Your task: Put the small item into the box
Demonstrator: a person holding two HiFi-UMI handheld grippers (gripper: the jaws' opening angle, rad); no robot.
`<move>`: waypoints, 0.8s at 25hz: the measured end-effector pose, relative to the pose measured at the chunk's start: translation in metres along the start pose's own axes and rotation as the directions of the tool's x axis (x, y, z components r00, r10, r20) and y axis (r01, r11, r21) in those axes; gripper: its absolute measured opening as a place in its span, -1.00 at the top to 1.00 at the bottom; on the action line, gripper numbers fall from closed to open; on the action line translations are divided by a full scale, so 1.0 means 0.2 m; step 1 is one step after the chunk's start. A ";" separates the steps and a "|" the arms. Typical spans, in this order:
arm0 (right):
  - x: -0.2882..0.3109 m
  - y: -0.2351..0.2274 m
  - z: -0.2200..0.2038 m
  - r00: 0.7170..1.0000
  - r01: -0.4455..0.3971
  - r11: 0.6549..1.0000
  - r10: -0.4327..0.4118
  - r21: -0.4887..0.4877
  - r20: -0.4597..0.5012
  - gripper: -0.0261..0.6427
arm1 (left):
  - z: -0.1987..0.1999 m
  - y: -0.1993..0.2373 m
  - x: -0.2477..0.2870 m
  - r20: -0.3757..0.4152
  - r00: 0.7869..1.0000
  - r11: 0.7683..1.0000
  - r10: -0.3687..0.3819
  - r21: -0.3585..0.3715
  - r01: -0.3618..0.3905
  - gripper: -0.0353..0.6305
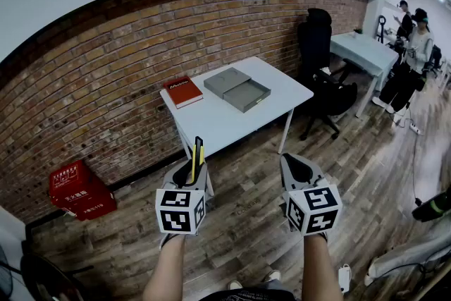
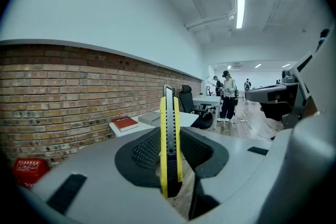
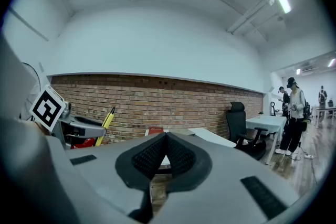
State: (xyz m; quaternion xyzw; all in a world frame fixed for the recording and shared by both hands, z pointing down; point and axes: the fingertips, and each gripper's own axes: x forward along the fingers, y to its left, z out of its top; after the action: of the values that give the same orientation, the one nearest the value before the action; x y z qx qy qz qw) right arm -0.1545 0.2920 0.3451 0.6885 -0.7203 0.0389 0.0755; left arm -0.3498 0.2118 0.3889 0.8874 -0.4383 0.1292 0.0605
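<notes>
A yellow and black utility knife (image 1: 196,159) stands upright between the pads of my left gripper (image 1: 198,167), which is shut on it. In the left gripper view the knife (image 2: 170,139) fills the gap of the left gripper (image 2: 171,153), blade end pointing away. My right gripper (image 1: 297,164) is held beside it, shut with nothing in it; in its own view the right gripper (image 3: 164,156) has its pads meeting. The grey box (image 1: 237,88) lies open on the white table (image 1: 232,122) ahead, well beyond both grippers.
A red book (image 1: 182,91) lies on the table left of the box. A brick wall runs behind. A red crate (image 1: 77,190) sits on the wooden floor at left. A black office chair (image 1: 317,53), a second table (image 1: 363,49) and people (image 1: 416,46) are at right.
</notes>
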 end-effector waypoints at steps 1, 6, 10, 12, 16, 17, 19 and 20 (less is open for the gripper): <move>0.00 0.00 0.00 1.000 0.003 1.000 -0.003 0.004 0.005 0.86 | 0.00 0.01 0.00 -0.003 1.000 1.000 0.000 -0.001 0.000 0.50; 0.02 0.00 0.02 1.000 0.014 1.000 -0.014 0.007 0.010 0.86 | -0.01 0.03 0.02 -0.008 1.000 1.000 -0.007 -0.002 0.007 0.50; 0.06 0.02 0.02 1.000 0.013 1.000 -0.013 0.002 0.005 0.86 | -0.02 0.06 0.06 -0.016 1.000 1.000 -0.011 -0.005 0.011 0.50; 0.07 0.00 0.02 1.000 0.014 1.000 -0.014 0.002 0.007 0.86 | -0.02 0.06 0.09 -0.018 1.000 1.000 -0.014 -0.005 0.014 0.50; 0.11 -0.05 0.03 1.000 0.009 1.000 -0.009 0.008 0.014 0.86 | -0.02 0.06 0.14 -0.021 1.000 1.000 -0.012 -0.010 0.012 0.50; 0.12 -0.07 0.03 1.000 0.007 1.000 -0.007 0.007 0.015 0.86 | -0.02 0.06 0.16 -0.022 1.000 1.000 -0.011 -0.012 0.011 0.50; 0.16 -0.09 0.02 1.000 0.004 1.000 -0.004 0.005 0.015 0.86 | -0.02 0.06 0.20 -0.025 1.000 1.000 -0.007 -0.016 0.007 0.50; 0.18 -0.11 0.02 1.000 0.001 1.000 -0.001 0.004 0.015 0.86 | -0.02 0.06 0.22 -0.026 1.000 1.000 -0.003 -0.015 0.003 0.50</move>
State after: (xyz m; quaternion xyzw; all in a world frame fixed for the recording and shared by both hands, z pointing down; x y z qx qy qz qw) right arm -0.1341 0.2558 0.3463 0.6893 -0.7204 0.0351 0.0684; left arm -0.3345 0.1715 0.4049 0.8858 -0.4371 0.1374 0.0733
